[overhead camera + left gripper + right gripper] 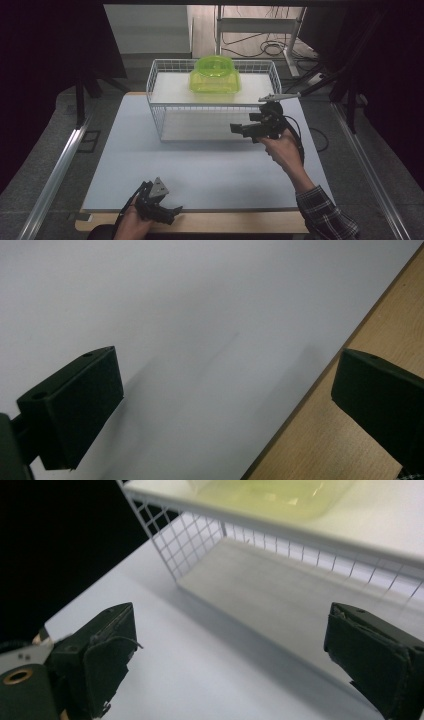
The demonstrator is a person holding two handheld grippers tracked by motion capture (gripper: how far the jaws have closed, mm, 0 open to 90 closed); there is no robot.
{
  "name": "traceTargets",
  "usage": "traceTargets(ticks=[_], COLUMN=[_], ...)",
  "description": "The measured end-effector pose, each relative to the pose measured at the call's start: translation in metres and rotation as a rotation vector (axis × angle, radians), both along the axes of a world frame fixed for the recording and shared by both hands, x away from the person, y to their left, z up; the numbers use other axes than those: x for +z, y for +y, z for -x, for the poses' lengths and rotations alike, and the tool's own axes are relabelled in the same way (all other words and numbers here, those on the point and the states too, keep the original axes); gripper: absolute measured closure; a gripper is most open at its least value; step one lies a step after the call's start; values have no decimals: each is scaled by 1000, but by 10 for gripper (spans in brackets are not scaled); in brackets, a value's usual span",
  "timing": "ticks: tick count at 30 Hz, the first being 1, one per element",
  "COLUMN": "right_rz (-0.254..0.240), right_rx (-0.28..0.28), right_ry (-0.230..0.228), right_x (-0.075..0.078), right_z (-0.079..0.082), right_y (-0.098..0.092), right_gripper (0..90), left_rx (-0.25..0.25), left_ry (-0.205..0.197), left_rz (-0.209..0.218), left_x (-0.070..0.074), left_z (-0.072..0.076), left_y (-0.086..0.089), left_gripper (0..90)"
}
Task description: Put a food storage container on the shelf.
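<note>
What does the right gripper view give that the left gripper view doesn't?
Right gripper view: the white wire rack with the green container on its upper shelf, seen past the right tool with its jaws apart and nothing between them. Left gripper view: the wooden table edge, seen past the left tool, also with its jaws apart and nothing between them. Both: the pale mat.

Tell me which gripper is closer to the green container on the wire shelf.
Right. The right gripper is open in front of the wire shelf, just below the green container. The left gripper rests open at the table's near edge.
</note>
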State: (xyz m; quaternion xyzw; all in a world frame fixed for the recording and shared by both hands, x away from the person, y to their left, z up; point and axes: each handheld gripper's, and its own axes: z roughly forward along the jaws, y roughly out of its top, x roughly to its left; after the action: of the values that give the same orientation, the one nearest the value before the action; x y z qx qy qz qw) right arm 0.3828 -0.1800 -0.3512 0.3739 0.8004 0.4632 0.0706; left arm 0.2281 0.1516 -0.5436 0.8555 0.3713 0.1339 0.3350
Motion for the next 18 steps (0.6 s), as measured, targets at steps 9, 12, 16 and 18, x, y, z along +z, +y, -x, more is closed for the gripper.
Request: traceTargets(ticks=[9, 12, 16, 18], right_rz=[33, 42, 63, 71], right_rx=[23, 22, 16, 8], right_ry=[14, 1, -20, -26], right_x=[-29, -35, -44, -50], right_z=[21, 27, 36, 41], right_y=[-6, -10, -15, -18], right_gripper=[46, 41, 40, 36], left_rx=[-2, -3, -2, -2], left_ry=[-12, -14, -18, -20], left_rz=[-9, -12, -13, -13], left_x=[0, 0, 0, 0], left_z=[0, 0, 0, 0], left_y=[0, 0, 0, 0], left_gripper=[0, 0, 0, 0])
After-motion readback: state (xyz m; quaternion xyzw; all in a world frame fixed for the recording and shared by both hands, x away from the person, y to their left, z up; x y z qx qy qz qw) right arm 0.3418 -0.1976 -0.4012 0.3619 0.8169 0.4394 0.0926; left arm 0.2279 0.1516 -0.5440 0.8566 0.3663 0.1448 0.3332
